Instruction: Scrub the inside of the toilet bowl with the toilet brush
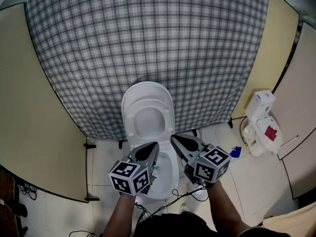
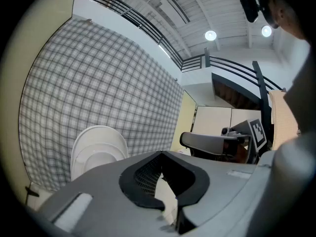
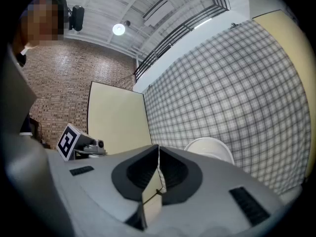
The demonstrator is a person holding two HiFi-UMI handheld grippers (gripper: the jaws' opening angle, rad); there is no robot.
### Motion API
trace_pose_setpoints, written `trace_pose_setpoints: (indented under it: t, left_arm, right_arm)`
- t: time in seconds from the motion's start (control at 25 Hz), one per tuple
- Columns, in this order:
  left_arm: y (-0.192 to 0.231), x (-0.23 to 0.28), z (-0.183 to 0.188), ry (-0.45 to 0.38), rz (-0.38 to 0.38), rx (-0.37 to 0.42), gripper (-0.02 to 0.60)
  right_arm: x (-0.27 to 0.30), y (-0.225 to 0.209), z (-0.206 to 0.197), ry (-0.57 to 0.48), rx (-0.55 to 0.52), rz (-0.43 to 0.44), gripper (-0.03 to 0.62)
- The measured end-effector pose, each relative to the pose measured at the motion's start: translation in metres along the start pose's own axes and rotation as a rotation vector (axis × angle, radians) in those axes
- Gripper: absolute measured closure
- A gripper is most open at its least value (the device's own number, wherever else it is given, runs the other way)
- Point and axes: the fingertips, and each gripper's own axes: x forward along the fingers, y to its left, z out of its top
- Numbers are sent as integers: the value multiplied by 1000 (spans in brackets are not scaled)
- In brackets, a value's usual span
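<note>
- Progress: my read is zero, scrubbing not started. Neither hand-held gripper carries anything.
- left hand-held gripper (image 1: 154,146): jaws closed tip to tip in its own view, nothing between them. It hangs over the near-left part of the toilet bowl (image 1: 167,176), roughly level.
- right hand-held gripper (image 1: 175,139): jaws also shut and empty, pads meeting in a thin seam. It is just beside the left one, over the bowl's right rim, and points at the checked backdrop (image 1: 148,43).
- toilet brush: can't pick it out in any view. Not in either gripper, not in the visible part of the bowl.
- Best guess for where to look: the floor (image 1: 232,186) right of the toilet, well apart from both grippers. A white unit (image 1: 264,125) with a red patch stands there, with a small blue item (image 1: 236,152) near it. Can't tell if either has anything to do with the brush.
- Containers:
  - Bowl is open, with the lid (image 1: 147,110) raised against the backdrop. The grippers cover most of the interior. What shows is plain white, no tool in it. Water level not readable.
  - White unit: contents hidden from this angle.
- Left to do, as I judge it: find and grip the brush, bring it over, put the head into the bowl, scrub the inner wall all the way round.
</note>
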Motion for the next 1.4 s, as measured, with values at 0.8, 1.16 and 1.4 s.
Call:
trace_pose_setpoints:
  t: [0.8,1.16,1.4]
  left_arm:
    - [-19,74,-181,177,-14,-130,594]
    - [-36,116,-322,316,-85,-110,594]
    - [-33,147,-403,383,-104,-128,594]
  right_arm:
    - [-125,-134,-171,177,116,-450,580]
    - [-193,-202,-331,365,172,-642,577]
    - [-213,-239,-440,465,200,-698,574]
